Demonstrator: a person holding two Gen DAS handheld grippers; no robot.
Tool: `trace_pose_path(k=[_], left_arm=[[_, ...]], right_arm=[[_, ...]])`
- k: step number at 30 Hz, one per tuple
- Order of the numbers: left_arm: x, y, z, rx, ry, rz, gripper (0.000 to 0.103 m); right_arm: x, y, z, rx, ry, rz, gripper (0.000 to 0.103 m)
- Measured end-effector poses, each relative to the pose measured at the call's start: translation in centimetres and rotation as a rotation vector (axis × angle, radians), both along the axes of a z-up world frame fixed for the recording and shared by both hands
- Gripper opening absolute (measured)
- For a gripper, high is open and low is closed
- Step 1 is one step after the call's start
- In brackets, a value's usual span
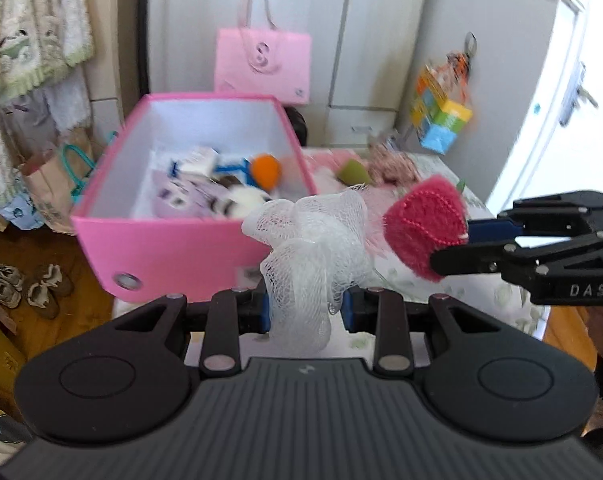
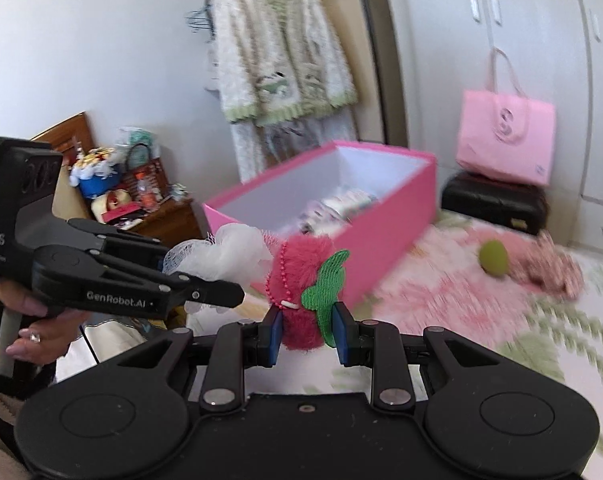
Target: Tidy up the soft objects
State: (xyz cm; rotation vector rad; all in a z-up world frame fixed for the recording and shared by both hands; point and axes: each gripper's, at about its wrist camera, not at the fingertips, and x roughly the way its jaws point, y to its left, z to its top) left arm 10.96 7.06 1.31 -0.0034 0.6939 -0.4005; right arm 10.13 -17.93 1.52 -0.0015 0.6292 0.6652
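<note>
The pink storage box [image 1: 173, 240] stands open on the flowered bed cover [image 2: 481, 312] and serves as the landmark here; everything else is placed against it. The left gripper [image 1: 306, 314] hangs just in front of the box's near right corner, its blue pads clamped on a white mesh bath pouf [image 1: 313, 248]; the pouf bunches up above the pads and overlaps the box's front wall in the left wrist view. The right gripper [image 2: 307, 334] is to the right of the box's near end, its jaws pressed on a fuzzy pink strawberry toy [image 2: 301, 276]; the toy carries a green felt leaf [image 2: 329, 284] and a pink bead chain [image 2: 277, 280], and it sits beside the pouf, the two close or perhaps touching; I cannot tell which.

Inside the box lie several soft things: an orange ball [image 1: 264, 171], a black-and-white plush [image 1: 241, 202] and some pale packets, too blurred to name. On the bed cover beyond the box's far right side rest a green egg-shaped sponge [image 2: 494, 258] and a crumpled pinkish plush [image 2: 549, 264], just beside each other. Behind the box, a pink paper bag [image 2: 505, 140] stands on a black case [image 2: 493, 202]; a fluffy cardigan [image 2: 281, 48] hangs on the wall behind the box's far left. A hand [image 2: 33, 320] grips the left gripper's handle.
</note>
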Motion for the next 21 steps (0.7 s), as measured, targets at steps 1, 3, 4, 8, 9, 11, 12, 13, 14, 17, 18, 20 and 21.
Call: trace_pose_path(k=[1,3,4,8,9,11,12,13,14,17,18,20,21], left_arm=[[0.2,0.6,0.4,-0.002,-0.014,0.017,0.030],[0.7,1.7,1.3,0.001,-0.050,0.051,0.030],[1.1,2.2,1.6,0.000,-0.065,0.064,0.030],[3.3,3.4,2.4,-0.025,-0.086,0.087,0.030],[4.1,3.6,2.5,-0.025,-0.093,0.091,0.030],[5.6,3.8,2.6,-0.022,-0.101,0.105,0.030],[6.3,3.8,2.5,-0.018,-0.103,0.110,0.031],[7.1,3.9,2.4,-0.017,-0.103,0.115,0.031],[8.0,3.9,2.2,-0.017,-0.097,0.121,0.031],[10.7,4.2,1.4,-0.014,-0.078,0.143,0.031],[11.5,4.3,1.1,-0.009,-0.072,0.152,0.031],[13.2,4.2,0.5,0.006,-0.063,0.171,0.031],[14.0,4.2,0.3,0.012,-0.056,0.176,0.031]], right_arm=[[0.2,0.5,0.4,-0.003,-0.008,0.011,0.031],[1.0,1.6,1.1,-0.004,-0.022,0.029,0.031],[1.4,2.1,1.4,-0.004,-0.028,0.034,0.031],[3.7,3.6,2.1,0.006,-0.033,0.044,0.031],[4.4,4.0,2.2,0.008,-0.031,0.045,0.031],[6.0,4.8,2.2,0.007,-0.023,0.043,0.031],[6.8,5.2,2.1,0.005,-0.020,0.042,0.031],[7.4,5.5,2.1,0.004,-0.017,0.039,0.031],[8.1,6.0,2.0,-0.002,-0.013,0.035,0.031],[10.5,7.2,1.6,-0.031,-0.007,0.021,0.031],[11.4,7.5,1.5,-0.041,-0.004,0.017,0.031],[13.0,8.1,0.9,-0.055,0.010,0.004,0.031],[13.9,8.4,0.6,-0.066,0.016,-0.001,0.031]])
